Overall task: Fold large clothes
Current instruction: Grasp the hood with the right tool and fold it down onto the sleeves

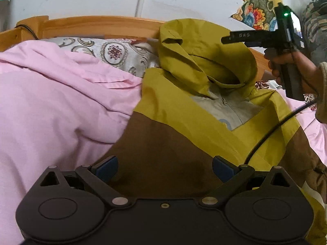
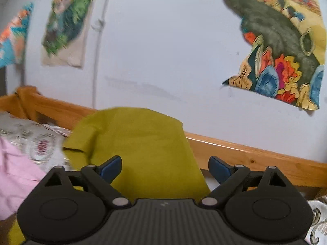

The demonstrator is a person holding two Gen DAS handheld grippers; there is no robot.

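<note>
Olive-yellow and brown hooded jacket (image 1: pixel 179 126): spread front-up on a bed, hood (image 1: pixel 204 57) raised toward the wooden bed rail (image 1: pixel 98 25), pale grey lining visible at the open collar. Pink bedsheet (image 1: pixel 51 106): rumpled, lying against the jacket's left edge. Grey pillow with ornate medallion print (image 1: pixel 114 52): between the sheet and the rail. Left gripper (image 1: pixel 165 168): black body, blue-padded fingers, jaws spread wide over the brown lower panel, nothing between them. Right gripper (image 2: pixel 165 166): held in a hand above the hood, jaws likewise wide and empty, the olive hood fabric showing between the fingers; seen from the left wrist view at upper right with a green light and a trailing black cable (image 1: pixel 271 130). Colourful paper posters (image 2: pixel 282 47): fixed to the pale wall.
</note>
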